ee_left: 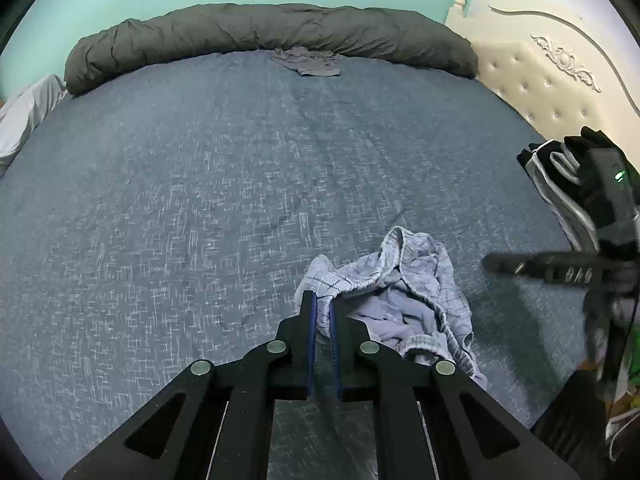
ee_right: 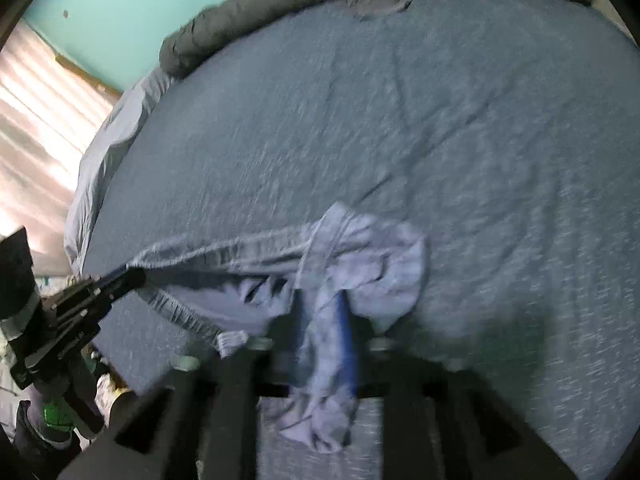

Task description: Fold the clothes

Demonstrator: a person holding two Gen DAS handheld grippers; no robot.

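A light blue checked garment (ee_left: 404,296) lies crumpled on the blue bed cover near the front edge. My left gripper (ee_left: 323,300) is shut on its waistband edge. In the right wrist view the same garment (ee_right: 360,248) is stretched out, and my right gripper (ee_right: 324,300) is shut on a bunch of its cloth, which hangs down between the fingers. The left gripper (ee_right: 128,276) shows there at the left, pulling the elastic waistband taut. The right gripper (ee_left: 496,262) shows at the right edge of the left wrist view; that view is blurred there.
A rolled dark grey duvet (ee_left: 272,36) lies along the far edge of the bed. A small grey garment (ee_left: 308,62) lies in front of it. A cream padded headboard (ee_left: 540,80) stands at the right. Black clothes with white trim (ee_left: 560,176) lie at the right. A curtained window (ee_right: 40,128) is at the left.
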